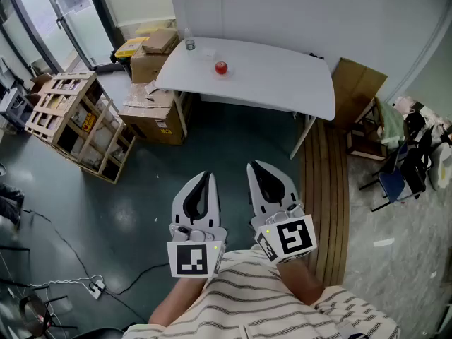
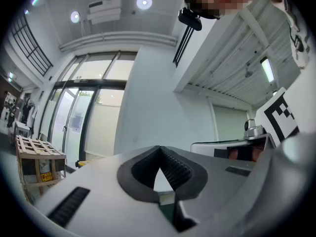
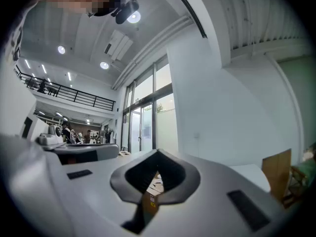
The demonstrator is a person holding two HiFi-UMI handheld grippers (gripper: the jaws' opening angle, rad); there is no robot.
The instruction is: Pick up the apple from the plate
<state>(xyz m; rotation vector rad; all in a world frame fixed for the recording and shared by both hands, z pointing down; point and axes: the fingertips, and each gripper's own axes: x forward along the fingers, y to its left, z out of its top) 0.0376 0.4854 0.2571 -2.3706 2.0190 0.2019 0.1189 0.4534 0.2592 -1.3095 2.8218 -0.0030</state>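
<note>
- Grippers held side by side, close to the person's striped shirt (image 1: 261, 302), roughly level above the dark floor (image 1: 141, 196): left gripper (image 1: 204, 177), right gripper (image 1: 256, 167).
- Jaws of both are pressed together at the tips, with nothing between them.
- Apple (image 1: 221, 68) rests on the white table (image 1: 282, 83), well apart from both grippers and ahead of them.
- Head view alone shows the apple; the gripper views show white wall, ceiling and glass doors (image 2: 74, 117).

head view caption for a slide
Left hand-held gripper and right hand-held gripper, both shut, empty, far from the apple on the table.
</note>
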